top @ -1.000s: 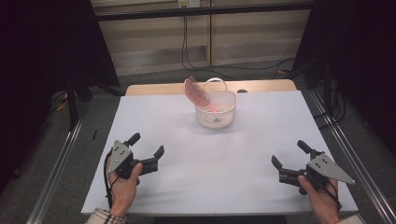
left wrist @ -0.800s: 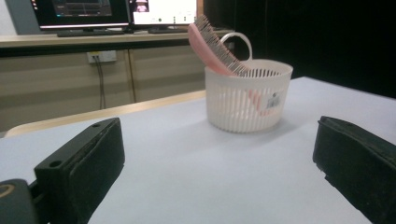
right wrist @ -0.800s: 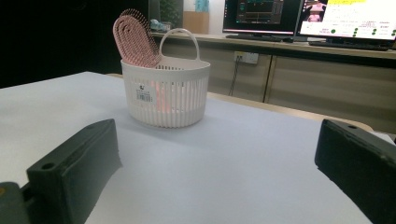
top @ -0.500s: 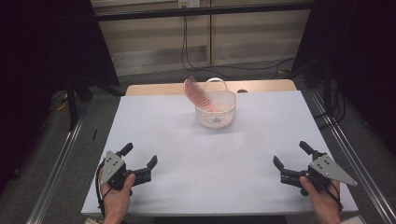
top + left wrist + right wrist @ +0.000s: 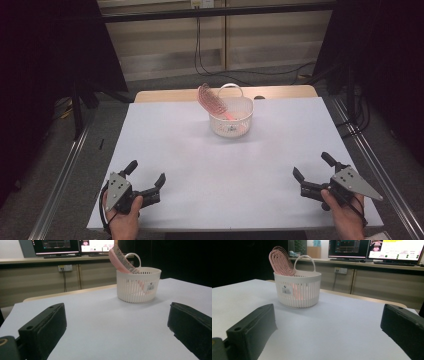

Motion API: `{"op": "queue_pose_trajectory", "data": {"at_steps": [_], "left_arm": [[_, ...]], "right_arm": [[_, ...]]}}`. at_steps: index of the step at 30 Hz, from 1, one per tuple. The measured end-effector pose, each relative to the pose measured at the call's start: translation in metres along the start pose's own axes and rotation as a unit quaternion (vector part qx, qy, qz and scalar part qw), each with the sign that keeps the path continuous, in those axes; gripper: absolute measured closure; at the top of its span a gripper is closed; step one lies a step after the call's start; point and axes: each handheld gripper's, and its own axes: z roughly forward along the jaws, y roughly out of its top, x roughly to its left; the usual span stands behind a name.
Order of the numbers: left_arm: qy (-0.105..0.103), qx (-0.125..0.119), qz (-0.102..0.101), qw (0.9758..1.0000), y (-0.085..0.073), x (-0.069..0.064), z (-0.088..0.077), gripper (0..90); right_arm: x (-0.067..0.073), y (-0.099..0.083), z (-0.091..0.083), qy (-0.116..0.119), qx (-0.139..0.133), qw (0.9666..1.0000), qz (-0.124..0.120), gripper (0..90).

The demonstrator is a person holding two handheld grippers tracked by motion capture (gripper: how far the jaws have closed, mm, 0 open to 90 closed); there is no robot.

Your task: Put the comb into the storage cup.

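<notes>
A small white slotted basket (image 5: 231,119) (image 5: 138,285) (image 5: 298,288) with a hoop handle stands toward the far middle of the white table (image 5: 200,165). A pink hairbrush (image 5: 211,100) (image 5: 122,261) (image 5: 281,261) leans in it, bristle head sticking up over the rim. My left gripper (image 5: 146,175) (image 5: 113,330) rests open at the near left corner, nothing between its jaws. My right gripper (image 5: 313,167) (image 5: 329,327) rests open at the near right edge, also with nothing held. Both point toward the basket from far off.
A wooden strip (image 5: 175,96) runs along the table's far edge. Metal rails (image 5: 60,175) flank the table on both sides. Cables (image 5: 200,50) hang on the wall behind. Monitors (image 5: 397,250) stand on a counter beyond the table.
My left gripper has drawn back toward the near left corner and settled lower on the table. The right gripper has hardly moved. Basket and brush stay put.
</notes>
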Motion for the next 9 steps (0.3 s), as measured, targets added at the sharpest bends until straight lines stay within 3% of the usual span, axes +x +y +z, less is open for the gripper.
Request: {"op": "queue_pose_trajectory", "data": {"at_steps": [2, 4, 7, 9], "left_arm": [[-0.012, 0.005, -0.006, 0.9999, 0.0000, 0.0006, 0.0009, 2.3], [-0.012, 0.005, -0.014, 0.9998, 0.0000, 0.0011, 0.0020, 2.3], [-0.007, 0.010, -0.005, 0.9999, -0.0004, 0.0021, 0.0034, 2.3], [-0.012, 0.010, -0.017, 0.9997, -0.0006, 0.0023, 0.0050, 2.3]], "right_arm": [[0.0003, -0.0003, 0.0013, 0.002, 0.000, 1.0000, -0.001, 0.0], [0.0002, -0.0004, 0.0018, 0.003, 0.000, 1.0000, -0.003, 0.0], [-0.0005, 0.0000, 0.0017, 0.001, -0.001, 1.0000, -0.002, 0.0], [-0.0008, 0.0000, 0.0021, 0.000, -0.001, 1.0000, -0.002, 0.0]]}}
